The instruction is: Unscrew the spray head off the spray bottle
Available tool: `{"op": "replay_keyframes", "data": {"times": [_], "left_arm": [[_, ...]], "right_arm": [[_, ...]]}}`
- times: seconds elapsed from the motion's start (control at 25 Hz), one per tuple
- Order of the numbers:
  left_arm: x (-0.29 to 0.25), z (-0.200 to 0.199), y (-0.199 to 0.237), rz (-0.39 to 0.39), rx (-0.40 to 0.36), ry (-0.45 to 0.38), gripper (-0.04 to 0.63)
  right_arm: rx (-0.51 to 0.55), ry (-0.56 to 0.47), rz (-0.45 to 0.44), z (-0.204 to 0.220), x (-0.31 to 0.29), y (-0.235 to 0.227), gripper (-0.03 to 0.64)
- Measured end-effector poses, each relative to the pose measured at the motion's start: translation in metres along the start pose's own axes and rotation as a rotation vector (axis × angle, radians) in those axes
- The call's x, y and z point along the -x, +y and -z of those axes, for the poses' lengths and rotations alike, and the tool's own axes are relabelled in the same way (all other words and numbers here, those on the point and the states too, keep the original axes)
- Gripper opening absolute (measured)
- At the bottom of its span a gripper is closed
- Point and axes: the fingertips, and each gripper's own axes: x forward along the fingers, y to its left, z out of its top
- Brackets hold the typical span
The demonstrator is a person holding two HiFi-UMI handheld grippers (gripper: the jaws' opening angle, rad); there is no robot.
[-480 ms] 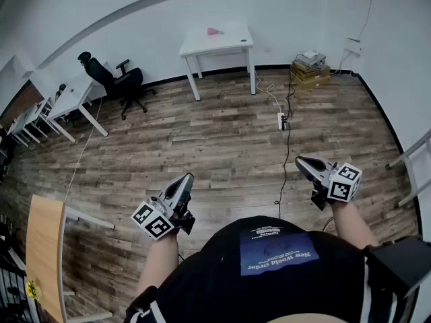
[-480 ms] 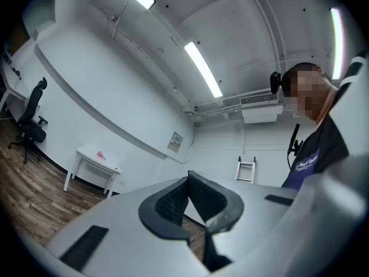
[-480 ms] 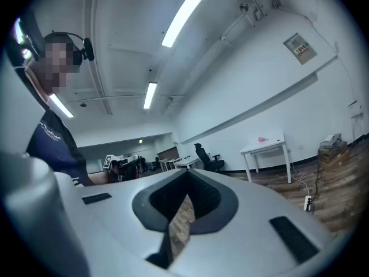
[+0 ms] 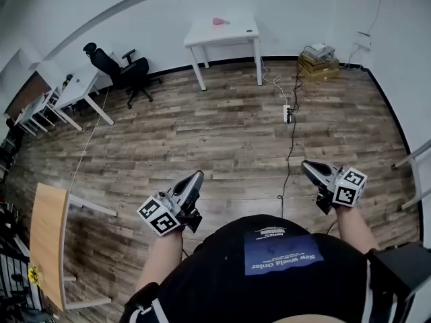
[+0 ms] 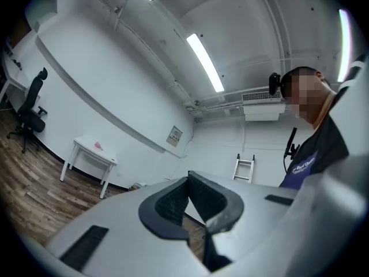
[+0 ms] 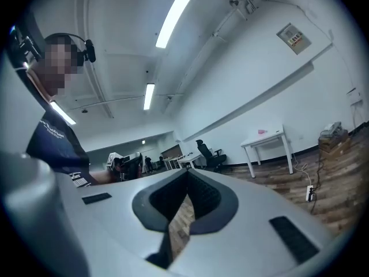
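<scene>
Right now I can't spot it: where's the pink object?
In the head view the pink object lies on the white table by the far wall, right of the office chair.

This is a sparsely furnished open office. A white table (image 4: 229, 32) stands against the far white wall. To its left, a black swivel office chair (image 4: 126, 73) sits beside a row of white desks (image 4: 77, 86). To the table's right, cardboard boxes (image 4: 316, 64) are stacked by the wall. Nearer than the table, a power strip (image 4: 287, 114) lies on the wood-plank floor (image 4: 202, 140). Long fluorescent tube lights (image 5: 204, 62) run across the ceiling.
</scene>
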Motion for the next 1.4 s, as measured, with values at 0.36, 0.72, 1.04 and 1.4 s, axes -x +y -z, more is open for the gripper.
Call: {"op": "replay_keyframes", "data": {"times": [0.36, 0.72, 1.04, 1.4], "left_arm": [[0.01, 0.002, 0.041, -0.006, 0.039, -0.007, 0.003], [0.031, -0.042, 0.146, 0.062, 0.004, -0.026, 0.003], [0.075, -0.109, 0.251, 0.07, -0.022, -0.036, 0.003], [0.091, -0.125, 0.319, 0.059, -0.027, -0.034, 0.003]], "right_arm": [[-0.007, 0.038, -0.005, 0.009, -0.042, -0.005, -0.003], [0.038, 0.008, 0.057, -0.016, -0.149, 0.002, -0.003], [0.066, -0.022, 0.065, -0.043, -0.281, 0.023, -0.003], [0.067, 0.033, 0.059, -0.042, -0.359, 0.011, -0.003]]}}
